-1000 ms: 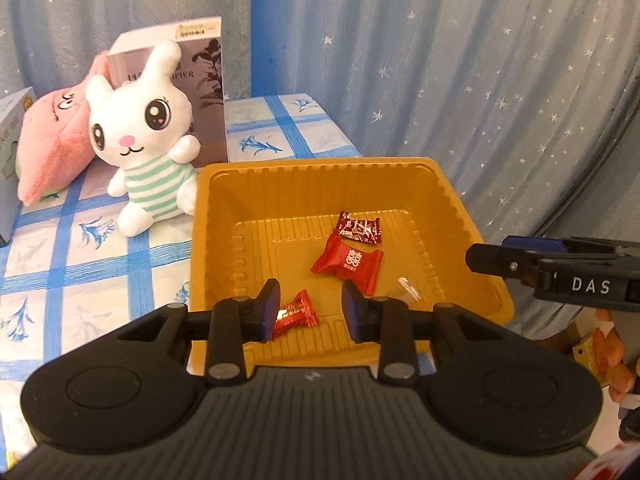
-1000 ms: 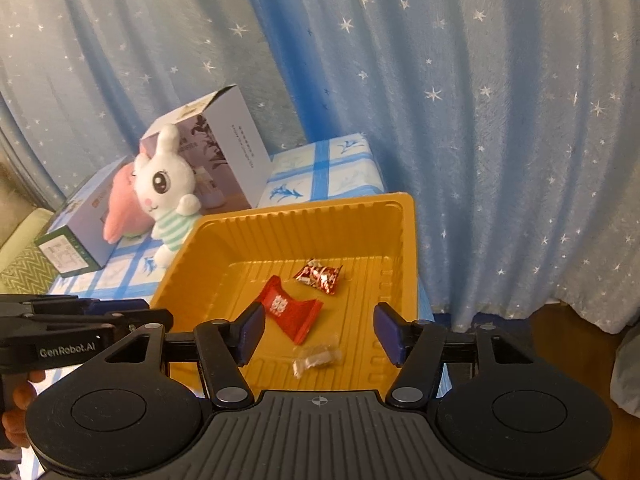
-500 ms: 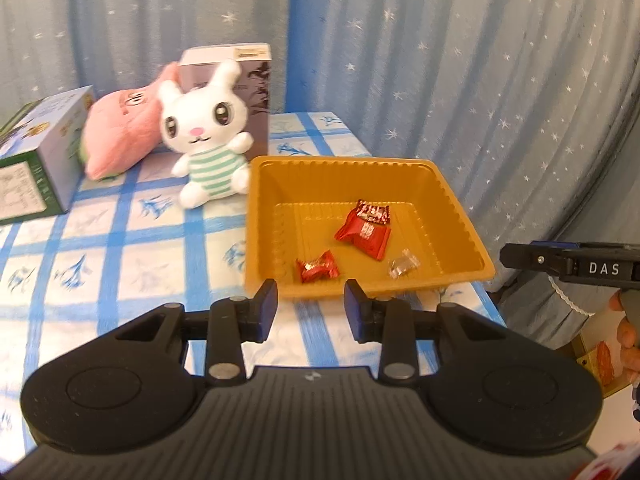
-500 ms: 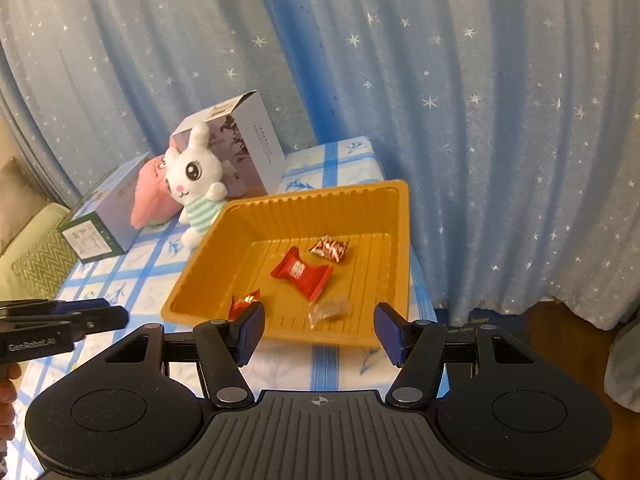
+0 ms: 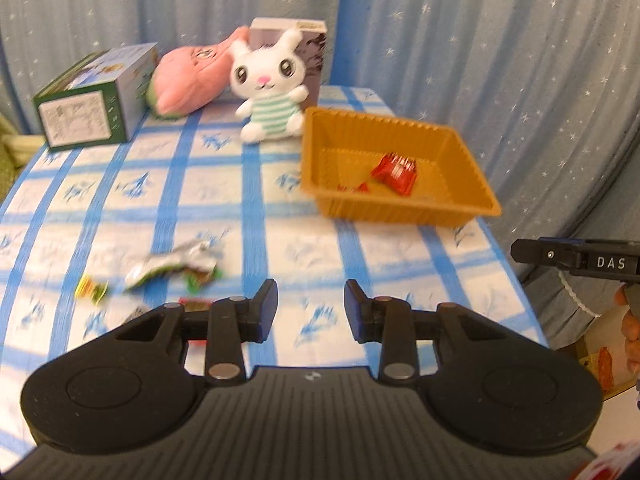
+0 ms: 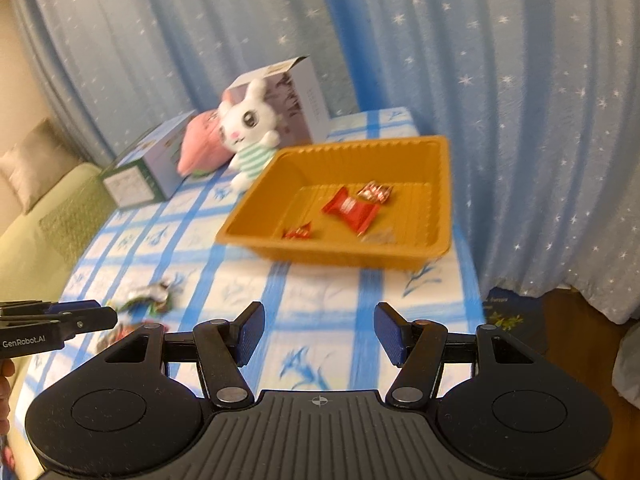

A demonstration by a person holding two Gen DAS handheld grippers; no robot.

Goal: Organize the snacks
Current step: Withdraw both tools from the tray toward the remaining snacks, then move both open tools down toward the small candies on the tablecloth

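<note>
Both tools hang over the near part of the checked desk (image 5: 280,216), and neither carries anything. The left tool (image 5: 310,307) has its jaws released, a modest gap between them with only tablecloth showing through; the right tool (image 6: 319,335) stands wider apart, likewise with nothing in the gap.

Ahead and to the right of the left tool sits the orange tray (image 5: 404,211), already holding a large red packet (image 6: 351,209), a small red-and-white candy (image 6: 375,192) behind it, a small red candy (image 6: 298,232) toward the near wall and a clear-wrapped piece (image 6: 380,237) beside the packet. The loose snacks not yet sorted lie just ahead and left of the left tool: a crumpled silver-and-green foil wrapper (image 5: 176,265), a small yellow-green sweet (image 5: 93,289), and a red one (image 5: 196,303) partly hidden behind the tool's left finger.

These pieces look very light, thin and crinkly. The foil will likely slide and flatten under the pads, so pinching it across its bunched middle seems safest; the small sweets are best taken across the body, not the twisted ends, which would probably slip free.
</note>
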